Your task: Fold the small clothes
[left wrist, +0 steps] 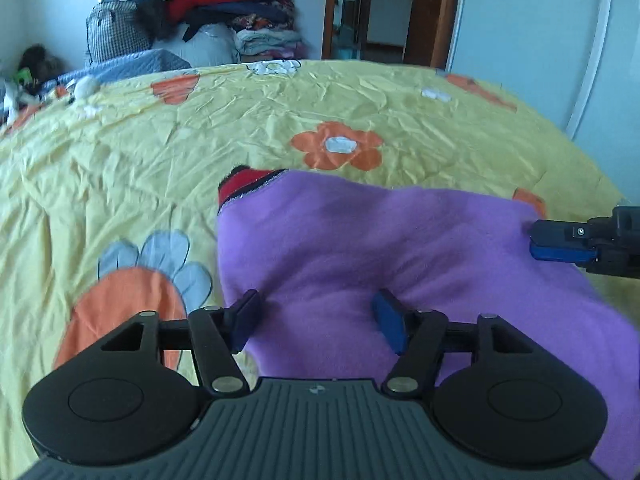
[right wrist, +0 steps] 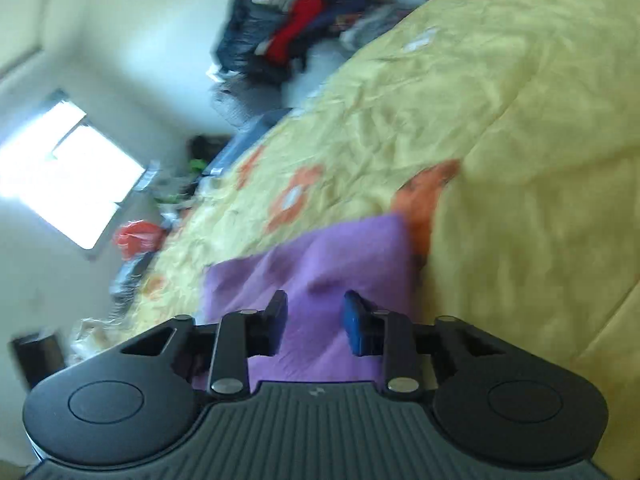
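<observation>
- We see a purple garment [left wrist: 400,248] lying on the bed's yellow floral quilt [left wrist: 200,140].
- Our left claw [left wrist: 318,318] is spread open over it, gripping nothing.
- Our right claw [right wrist: 314,322] is likewise open, above its edge.
- A clothes pile [left wrist: 208,4] stands against the far wall, beside a doorway [left wrist: 384,8].
- A bright window [right wrist: 68,176] appears in the right wrist view.

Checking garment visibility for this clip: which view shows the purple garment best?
The left wrist view: the purple garment is fairly sharp, spread on the yellow bedspread, with its red trim visible. The right wrist view shows only a blurred part of it, seen tilted, no trim.
</observation>
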Motion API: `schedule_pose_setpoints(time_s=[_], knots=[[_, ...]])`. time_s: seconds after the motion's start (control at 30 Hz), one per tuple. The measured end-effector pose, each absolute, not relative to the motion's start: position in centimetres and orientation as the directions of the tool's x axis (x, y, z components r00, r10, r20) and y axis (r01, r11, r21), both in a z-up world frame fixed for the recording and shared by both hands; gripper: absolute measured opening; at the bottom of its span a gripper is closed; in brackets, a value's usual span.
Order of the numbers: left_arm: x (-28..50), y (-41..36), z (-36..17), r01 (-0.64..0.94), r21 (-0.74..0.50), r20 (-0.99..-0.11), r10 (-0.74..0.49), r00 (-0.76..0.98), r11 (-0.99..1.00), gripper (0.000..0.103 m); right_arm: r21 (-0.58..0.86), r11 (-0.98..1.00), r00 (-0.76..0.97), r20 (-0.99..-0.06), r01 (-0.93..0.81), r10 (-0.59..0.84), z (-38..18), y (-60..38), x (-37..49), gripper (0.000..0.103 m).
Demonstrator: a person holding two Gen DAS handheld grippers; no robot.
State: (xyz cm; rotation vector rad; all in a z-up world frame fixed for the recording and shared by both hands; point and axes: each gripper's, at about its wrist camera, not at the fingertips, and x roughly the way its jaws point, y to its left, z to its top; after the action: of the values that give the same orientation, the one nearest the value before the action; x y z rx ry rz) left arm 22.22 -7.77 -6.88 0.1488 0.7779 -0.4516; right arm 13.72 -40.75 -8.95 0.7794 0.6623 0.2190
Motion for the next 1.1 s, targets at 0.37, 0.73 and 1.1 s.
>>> schedule_pose_setpoints(time_s=[0.37,0.73,1.1], knots=[[11.1,-3.2,-3.8,0.519,-0.365,-0.645,-0.612,0.457,0.773,0.063,0.683,0.719,0.793,-0.363,-0.131,0.489,-5.5,-36.2,2.5,0.083],[6.5,-0.2,-5.9,0.498,-0.395,-0.665,-0.614,0.424,0.772,0.087,0.438,0.895,0.782,-0.53,-0.079,0.328,-4.7,-34.5,-0.2,0.082],[18.5,0.8,-7.7,0.304,-0.623,-0.637,-0.693,0.336,0.72,0.091,0.66,0.75,0.773,-0.494,0.036,0.397,-7.9,-41.7,4.8,0.084]])
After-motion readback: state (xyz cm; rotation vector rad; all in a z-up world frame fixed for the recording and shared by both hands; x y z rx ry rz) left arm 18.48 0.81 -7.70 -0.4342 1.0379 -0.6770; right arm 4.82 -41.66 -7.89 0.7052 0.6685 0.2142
